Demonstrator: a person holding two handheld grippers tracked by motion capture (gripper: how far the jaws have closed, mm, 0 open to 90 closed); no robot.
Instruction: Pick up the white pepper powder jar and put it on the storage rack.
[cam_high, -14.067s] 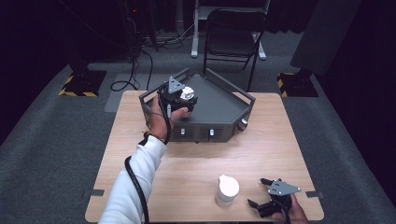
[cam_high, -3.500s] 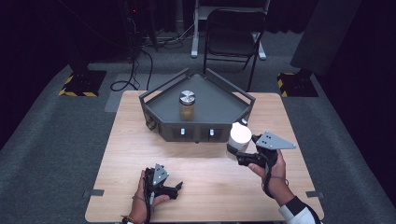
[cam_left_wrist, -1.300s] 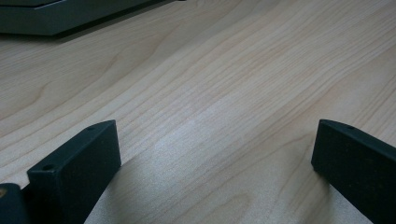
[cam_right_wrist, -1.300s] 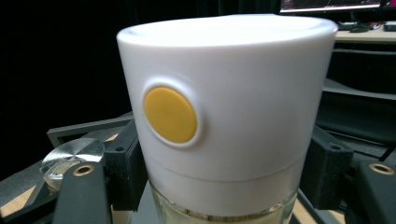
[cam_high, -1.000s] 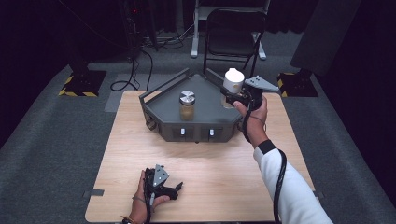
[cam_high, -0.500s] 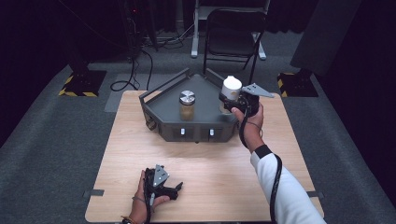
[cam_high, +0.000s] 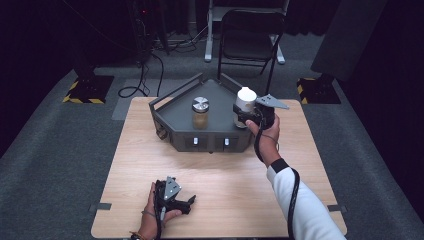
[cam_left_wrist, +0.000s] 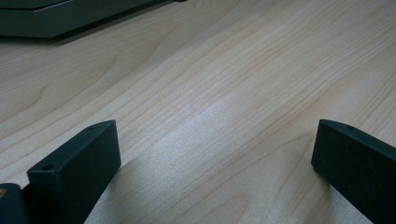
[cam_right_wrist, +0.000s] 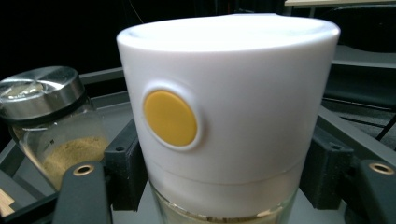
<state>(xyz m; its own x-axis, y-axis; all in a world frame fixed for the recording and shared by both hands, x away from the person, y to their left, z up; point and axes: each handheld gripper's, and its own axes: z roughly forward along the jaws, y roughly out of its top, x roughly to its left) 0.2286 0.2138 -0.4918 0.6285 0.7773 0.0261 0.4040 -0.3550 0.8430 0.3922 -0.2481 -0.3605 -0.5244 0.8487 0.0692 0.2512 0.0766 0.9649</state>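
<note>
A wooden table in a dark room, with two jars at a grey tray.

We saw a pale wooden table (cam_high: 220, 165) on grey carpet, with a black folding chair (cam_high: 248, 37) beyond it at 12 o'clock and cables trailing across the floor at 11 o'clock. A dark grey angular tray (cam_high: 175, 117) sat on the far half of the table. In its middle stood a glass jar (cam_high: 200, 112) with a metal lid, part full of tan powder. At 3 o'clock from that jar, our right gripper (cam_high: 248, 114) was clamped on a white-capped jar (cam_right_wrist: 224, 107) with a yellow dot on its cap, held at the tray's right side; whether it touched the tray floor we could not tell. Near the table's 7 o'clock edge, our left gripper (cam_left_wrist: 215, 154) lay low over bare wood, its jaws wide apart.
</note>
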